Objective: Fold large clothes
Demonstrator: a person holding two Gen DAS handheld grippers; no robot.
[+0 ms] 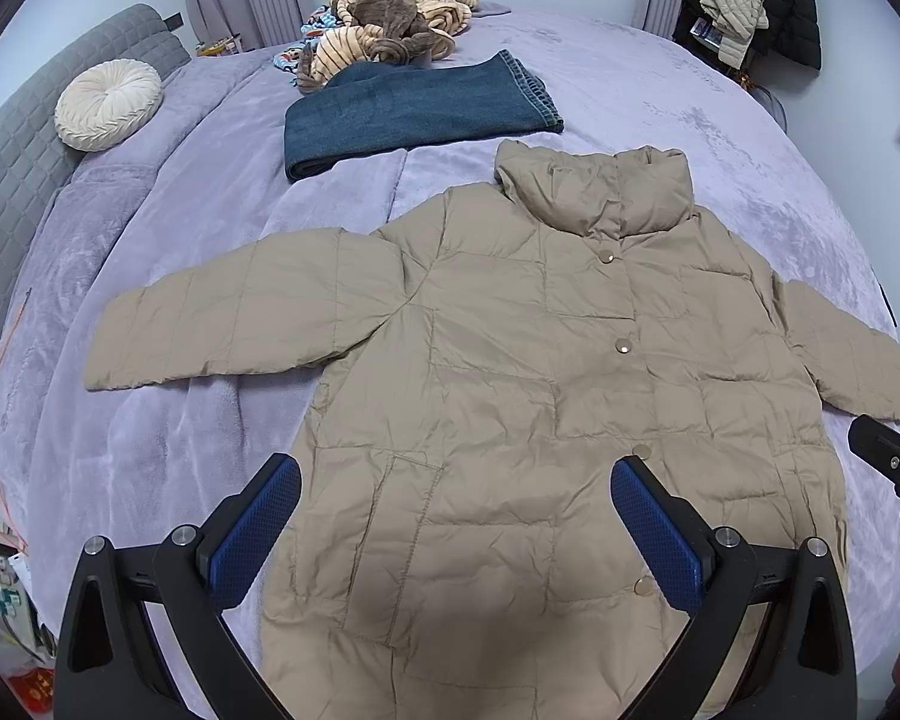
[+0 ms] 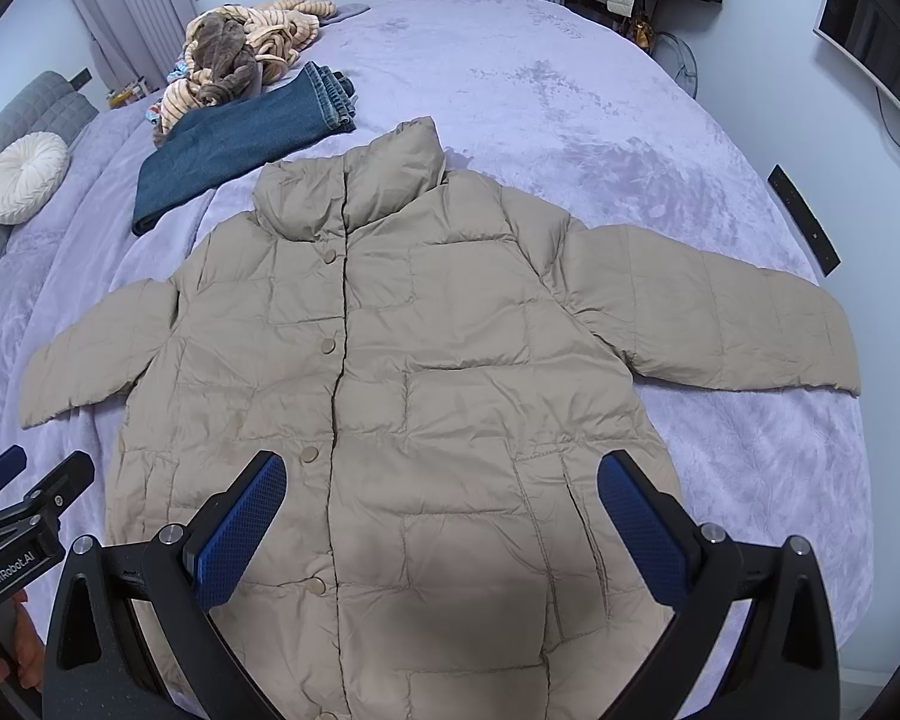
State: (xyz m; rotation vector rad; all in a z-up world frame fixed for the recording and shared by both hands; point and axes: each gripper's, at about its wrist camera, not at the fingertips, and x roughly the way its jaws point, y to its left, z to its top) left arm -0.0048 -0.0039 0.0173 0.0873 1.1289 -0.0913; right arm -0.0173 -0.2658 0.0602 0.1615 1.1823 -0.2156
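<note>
A beige quilted puffer jacket (image 1: 510, 372) lies flat and face up on the lilac bed, snaps closed, collar away from me, both sleeves spread out sideways. It also shows in the right wrist view (image 2: 426, 372). My left gripper (image 1: 456, 480) is open and empty, hovering above the jacket's lower left part. My right gripper (image 2: 441, 480) is open and empty above the lower right part. The right gripper's fingers (image 1: 888, 456) show at the left view's right edge, and the left gripper (image 2: 12, 492) shows at the right view's left edge.
Folded blue jeans (image 1: 414, 114) lie beyond the collar. A striped and brown heap of clothes (image 1: 384, 24) lies behind them. A round cream cushion (image 1: 108, 105) rests by the grey headboard (image 1: 30, 138). A black remote (image 2: 804, 219) lies near the right sleeve. Coats (image 1: 750, 6) hang at the back right.
</note>
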